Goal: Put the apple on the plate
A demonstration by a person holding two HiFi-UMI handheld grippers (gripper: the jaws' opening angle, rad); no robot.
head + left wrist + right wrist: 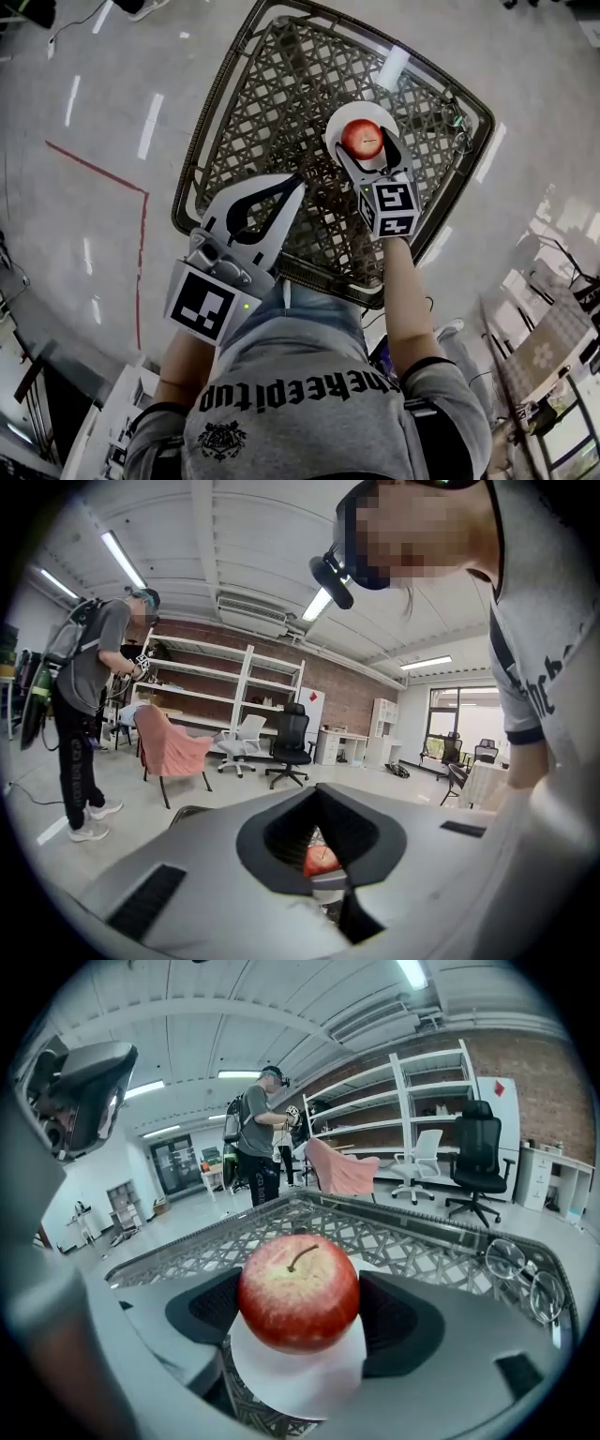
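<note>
My right gripper (pixel 367 145) pinches the apple (pixel 298 1290) between its pads, directly over the white plate (pixel 300 1382); whether the apple's underside already touches the plate I cannot quite tell. The plate sits on the lattice bench (pixel 281 84), toward its far right part. My left gripper (pixel 296 180) hangs over the bench's near edge, jaws pressed together on nothing.
</note>
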